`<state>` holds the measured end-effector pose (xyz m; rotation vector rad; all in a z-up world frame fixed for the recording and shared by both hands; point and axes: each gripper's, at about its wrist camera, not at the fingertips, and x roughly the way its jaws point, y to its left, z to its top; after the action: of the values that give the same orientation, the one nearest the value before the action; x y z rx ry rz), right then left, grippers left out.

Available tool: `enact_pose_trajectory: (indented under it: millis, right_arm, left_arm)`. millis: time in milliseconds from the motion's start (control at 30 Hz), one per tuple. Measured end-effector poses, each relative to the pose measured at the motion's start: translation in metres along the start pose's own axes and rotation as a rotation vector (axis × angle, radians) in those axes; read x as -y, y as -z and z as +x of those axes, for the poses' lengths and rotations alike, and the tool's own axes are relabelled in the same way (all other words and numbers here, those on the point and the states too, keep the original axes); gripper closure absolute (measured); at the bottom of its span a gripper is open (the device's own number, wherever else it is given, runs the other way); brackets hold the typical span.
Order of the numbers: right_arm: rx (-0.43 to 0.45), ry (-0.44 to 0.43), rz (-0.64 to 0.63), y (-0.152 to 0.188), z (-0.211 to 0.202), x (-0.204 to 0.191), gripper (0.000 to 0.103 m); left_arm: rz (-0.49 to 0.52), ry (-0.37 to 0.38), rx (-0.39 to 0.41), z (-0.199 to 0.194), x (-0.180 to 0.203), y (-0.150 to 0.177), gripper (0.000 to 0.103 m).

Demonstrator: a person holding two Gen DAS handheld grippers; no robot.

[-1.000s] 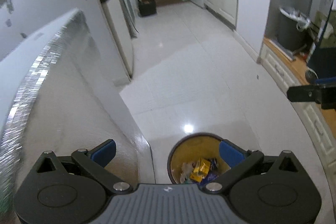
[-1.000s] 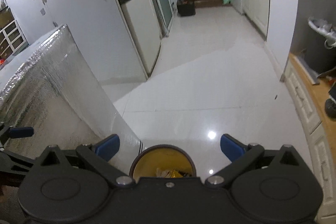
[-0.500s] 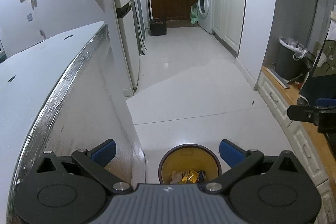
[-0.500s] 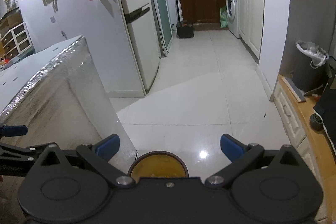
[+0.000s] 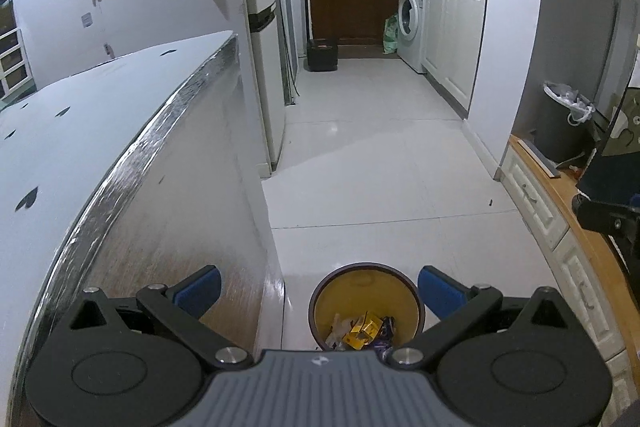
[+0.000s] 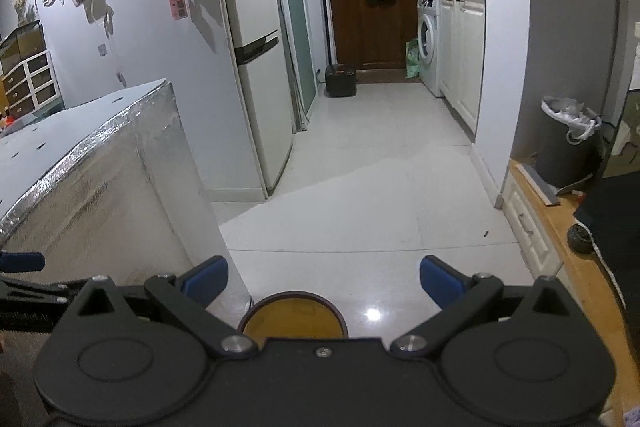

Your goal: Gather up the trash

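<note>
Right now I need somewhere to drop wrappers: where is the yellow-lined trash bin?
The yellow-lined trash bin stands on the white floor tiles, low and central in both wrist views, just right of the foil-wrapped counter.

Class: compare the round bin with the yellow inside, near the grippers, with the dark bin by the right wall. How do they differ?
The yellow-lined bin stands on the floor tiles; the dark bin stands on a wooden ledge. The yellow-lined bin has no bag and shows loose wrappers; the dark bin has a white bag over its rim. Both stand upright without lids.
</note>
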<state>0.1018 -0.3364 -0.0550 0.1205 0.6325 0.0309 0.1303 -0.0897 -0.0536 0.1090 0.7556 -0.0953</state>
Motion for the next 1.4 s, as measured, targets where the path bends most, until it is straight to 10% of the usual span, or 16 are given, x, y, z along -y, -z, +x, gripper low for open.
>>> enact_pose_trajectory:
  millis: [1400]
  right_arm:
    - [0.013, 0.125, -0.080, 0.064, -0.044, -0.025, 0.000]
  left_arm:
    - [0.024, -0.027, 0.032, -0.031, 0.008, 0.048, 0.000]
